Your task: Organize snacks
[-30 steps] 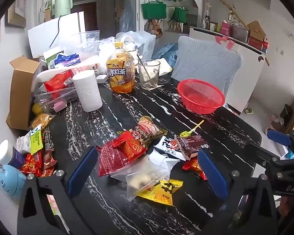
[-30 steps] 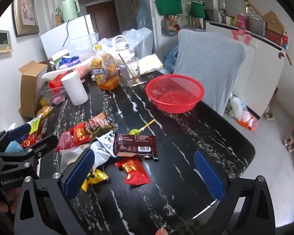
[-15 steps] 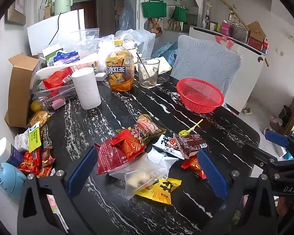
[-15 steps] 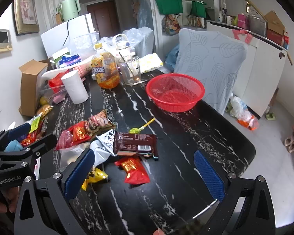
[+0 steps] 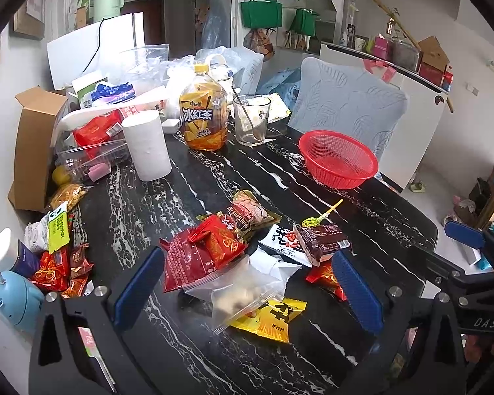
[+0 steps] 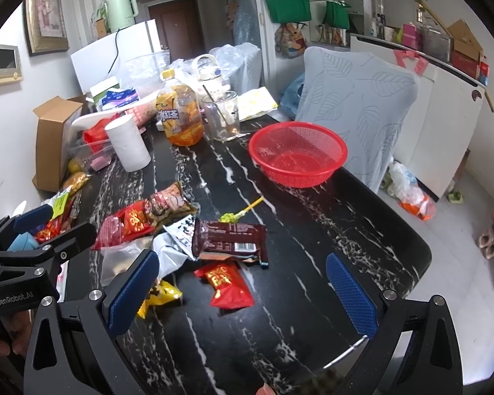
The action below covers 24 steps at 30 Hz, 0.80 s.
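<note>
Snack packets lie heaped on the black marble table [image 5: 141, 204]: a dark red bag [image 5: 184, 260], a clear zip bag [image 5: 243, 293], a yellow packet [image 5: 273, 322], a brown chocolate bar [image 5: 322, 242] [image 6: 233, 238], a small red packet [image 6: 227, 284] and a green lollipop [image 6: 237, 215]. An empty red basket [image 5: 339, 161] [image 6: 296, 153] stands at the table's right side. My left gripper [image 5: 247, 293] hovers open just above the heap. My right gripper [image 6: 240, 289] is open too, over the small red packet. Neither holds anything.
At the back stand an iced-tea bottle [image 5: 203, 121], a glass with a spoon [image 5: 251, 120], a paper roll [image 5: 146, 144] and a cardboard box [image 5: 33, 144]. More packets [image 5: 59, 263] lie at the left edge. A covered chair [image 6: 355, 98] stands behind the basket.
Both views shift only slightly; the left gripper has drifted a little over the heap. No snack has moved and both grippers stay open.
</note>
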Motion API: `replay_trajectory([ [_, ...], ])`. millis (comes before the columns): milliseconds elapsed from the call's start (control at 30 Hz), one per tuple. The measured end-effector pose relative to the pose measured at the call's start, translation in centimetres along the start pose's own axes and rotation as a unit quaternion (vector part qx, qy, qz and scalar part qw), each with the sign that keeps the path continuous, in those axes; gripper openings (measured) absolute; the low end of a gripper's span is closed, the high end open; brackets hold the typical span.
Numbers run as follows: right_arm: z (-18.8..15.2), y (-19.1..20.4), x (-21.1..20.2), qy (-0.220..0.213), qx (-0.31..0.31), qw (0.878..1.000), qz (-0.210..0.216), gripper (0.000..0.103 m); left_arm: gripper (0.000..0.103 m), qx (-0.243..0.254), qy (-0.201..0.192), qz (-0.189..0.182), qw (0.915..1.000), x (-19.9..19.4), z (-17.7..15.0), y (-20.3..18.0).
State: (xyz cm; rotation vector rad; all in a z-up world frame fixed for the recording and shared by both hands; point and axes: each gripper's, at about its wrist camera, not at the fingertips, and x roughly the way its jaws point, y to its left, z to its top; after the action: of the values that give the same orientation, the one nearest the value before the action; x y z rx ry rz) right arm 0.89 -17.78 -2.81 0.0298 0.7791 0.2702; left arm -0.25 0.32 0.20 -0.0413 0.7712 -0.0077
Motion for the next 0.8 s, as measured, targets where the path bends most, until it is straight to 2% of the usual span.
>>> replay_trajectory([
  [800, -0.03, 0.67, 0.12, 0.003, -0.006, 1.000, 0.004, 0.103, 0.103, -0.010, -0.004, -0.006, 0.9999, -0.52, 0.27, 0.46],
])
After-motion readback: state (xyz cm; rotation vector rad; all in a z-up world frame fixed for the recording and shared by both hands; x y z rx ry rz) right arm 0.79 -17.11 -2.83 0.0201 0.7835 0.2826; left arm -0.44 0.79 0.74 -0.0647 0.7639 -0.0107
